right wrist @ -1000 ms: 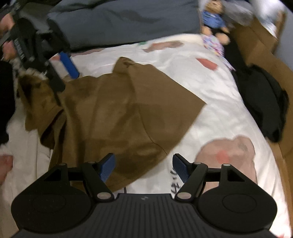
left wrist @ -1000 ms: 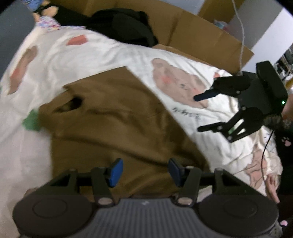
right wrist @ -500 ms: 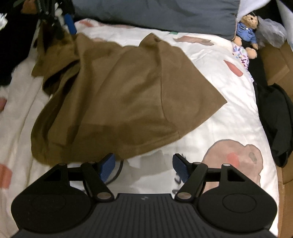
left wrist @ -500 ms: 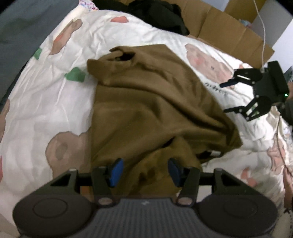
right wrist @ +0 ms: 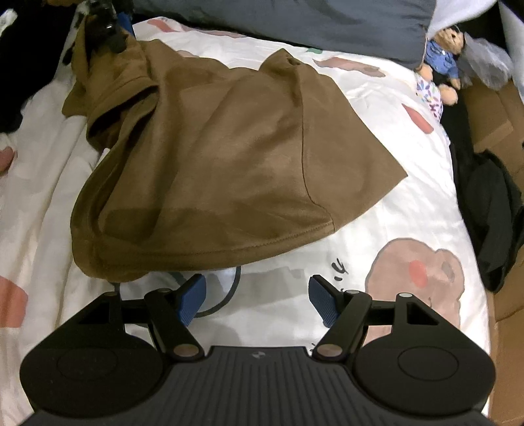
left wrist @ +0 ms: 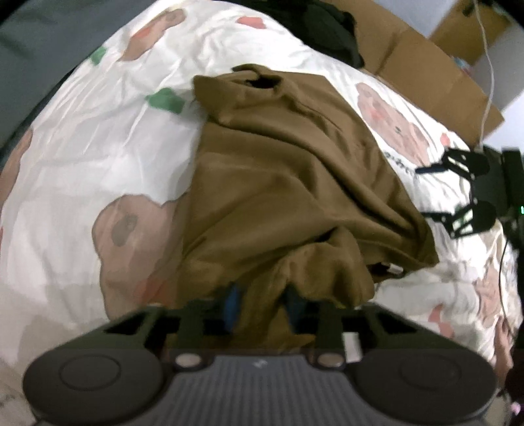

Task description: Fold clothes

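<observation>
A brown garment (left wrist: 278,183) lies crumpled on the bear-print bedsheet (left wrist: 98,157), its neck opening at the far end. My left gripper (left wrist: 262,304) is shut on a bunched near edge of it, and cloth fills the gap between the blue pads. In the right wrist view the left gripper (right wrist: 108,19) holds that corner raised at the top left, and the garment (right wrist: 222,157) spreads toward me with its stitched hem nearest. My right gripper (right wrist: 257,298) is open above the sheet just short of the hem, holding nothing. It also shows in the left wrist view, where the right gripper (left wrist: 425,193) is beside the garment's right edge.
A black garment (right wrist: 491,213) lies at the bed's right side by cardboard boxes (left wrist: 425,65). A teddy bear toy (right wrist: 442,55) and a grey pillow (right wrist: 294,23) sit at the head end. A dark cable (right wrist: 229,295) loops under the hem. A hand (left wrist: 502,344) shows at the right.
My left gripper has shut on the garment's near edge and lifted it into a bunch. The right gripper stayed open and now sits a little short of the hem.
</observation>
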